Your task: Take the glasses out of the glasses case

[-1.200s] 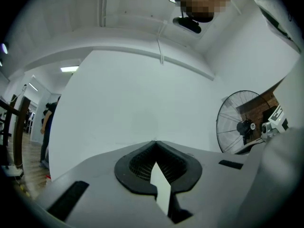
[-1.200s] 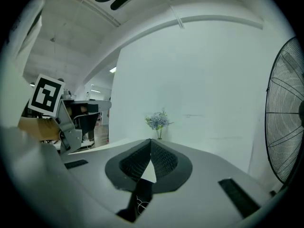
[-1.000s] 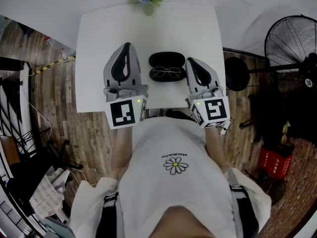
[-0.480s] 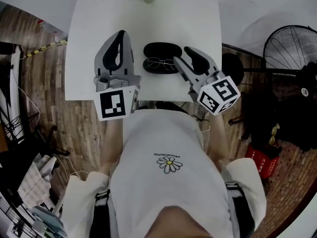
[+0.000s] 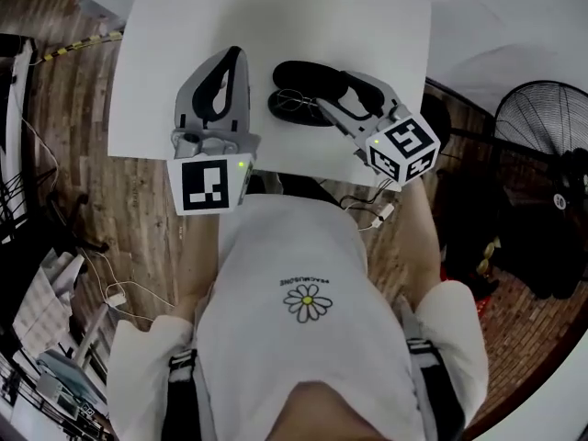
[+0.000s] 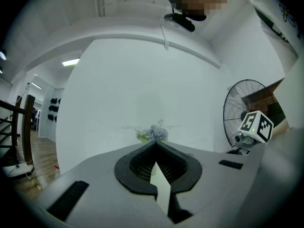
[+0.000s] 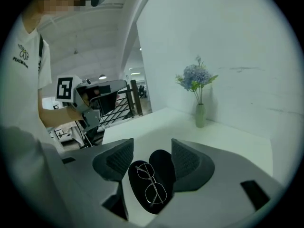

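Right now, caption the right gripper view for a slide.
Right tongs opening over glasses lying in the open black case.

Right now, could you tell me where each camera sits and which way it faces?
Head view: on the head, steeply down; table, glasses case, left gripper, right gripper, shirt.
Left gripper view: on it, level along shut jaws toward flowers; right gripper's cube shows.
Right gripper view: on it, tilted down past opening jaws at glasses; shirt shows.
Head and right gripper views share the glasses.
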